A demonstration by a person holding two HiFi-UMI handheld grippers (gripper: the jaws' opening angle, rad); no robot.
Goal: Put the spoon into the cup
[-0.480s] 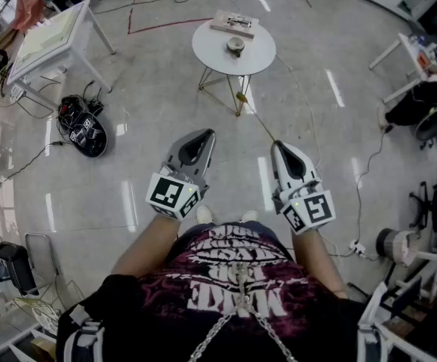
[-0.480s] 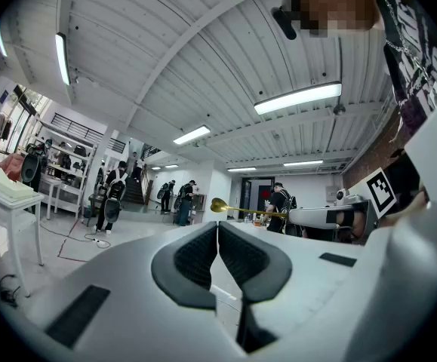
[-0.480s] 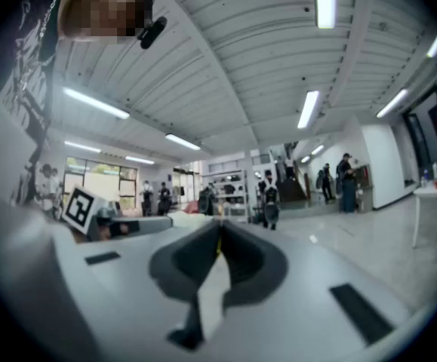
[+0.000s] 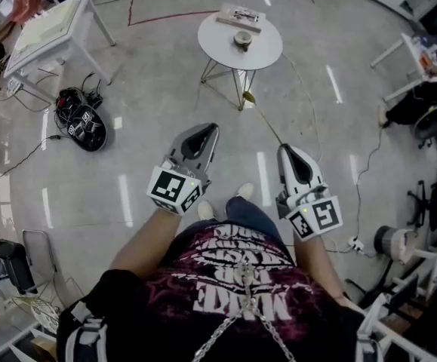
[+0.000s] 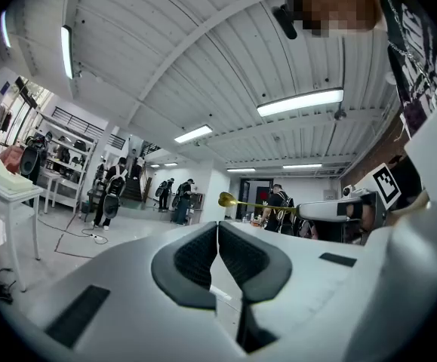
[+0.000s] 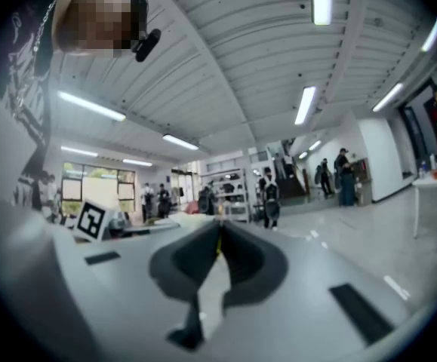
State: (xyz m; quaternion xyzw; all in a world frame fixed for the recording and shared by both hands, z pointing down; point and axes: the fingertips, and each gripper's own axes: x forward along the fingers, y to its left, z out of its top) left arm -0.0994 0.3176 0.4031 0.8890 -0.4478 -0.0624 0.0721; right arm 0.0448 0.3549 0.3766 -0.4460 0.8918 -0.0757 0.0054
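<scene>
Glossy floor [image 4: 127, 179] | spoon [image 4: 249, 97] clamped in right gripper [image 4: 287, 148], jutting forward

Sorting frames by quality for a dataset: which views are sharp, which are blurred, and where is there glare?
Head view: sharp, fisheye-curved, with light streaks glaring off the glossy floor. Left gripper view: sharp, the spoon crisp, corners dark. Right gripper view: blurred throughout, even the right gripper soft.

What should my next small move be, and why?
Probably carry the spoon forward toward the table: the right gripper is shut on its handle, but its bowl hangs over the floor, well short of the cup.
</scene>
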